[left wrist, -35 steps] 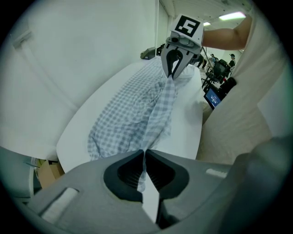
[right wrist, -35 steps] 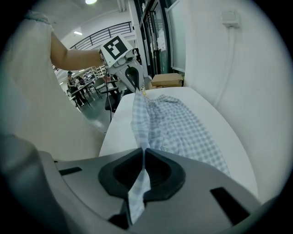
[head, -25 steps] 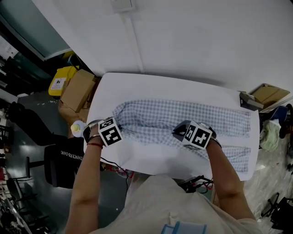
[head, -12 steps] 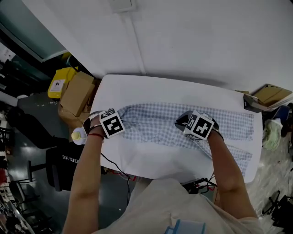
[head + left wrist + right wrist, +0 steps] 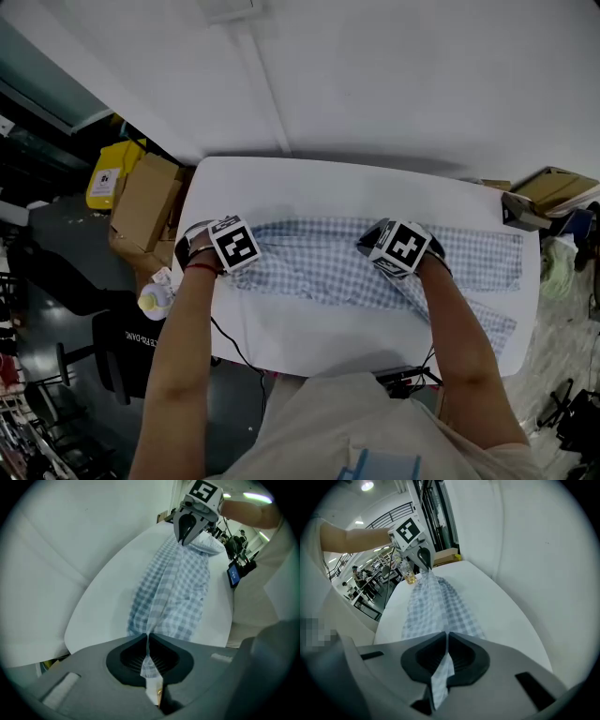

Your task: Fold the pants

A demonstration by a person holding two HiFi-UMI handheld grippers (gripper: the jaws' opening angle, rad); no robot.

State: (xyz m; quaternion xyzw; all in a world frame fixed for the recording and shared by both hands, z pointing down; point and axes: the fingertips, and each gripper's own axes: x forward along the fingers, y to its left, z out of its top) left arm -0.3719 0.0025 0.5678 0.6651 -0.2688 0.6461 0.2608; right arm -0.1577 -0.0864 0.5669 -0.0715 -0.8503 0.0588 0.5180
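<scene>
Blue-and-white checked pants (image 5: 319, 262) lie lengthwise across the white table (image 5: 309, 183). My left gripper (image 5: 223, 246) is at their left end, pointing down and shut on a pinch of the checked cloth (image 5: 149, 667). My right gripper (image 5: 382, 244) is near the middle of the pants, also shut on a fold of cloth (image 5: 440, 672). Between the two, the pants (image 5: 171, 583) hang stretched in a raised ridge. Each gripper shows in the other's view: the right gripper (image 5: 184, 536) and the left gripper (image 5: 424, 564). The lower legs (image 5: 487, 258) lie flat at the right.
Cardboard boxes (image 5: 145, 202) and a yellow container (image 5: 103, 173) stand on the floor left of the table. A bottle (image 5: 155, 300) is below the left corner. Another open box (image 5: 553, 187) sits at the right. A white wall (image 5: 375, 75) rises just behind the table.
Both grippers have moved away from me toward the far side of the table, carrying the held edge of the pants over the rest. More bare table shows at the front.
</scene>
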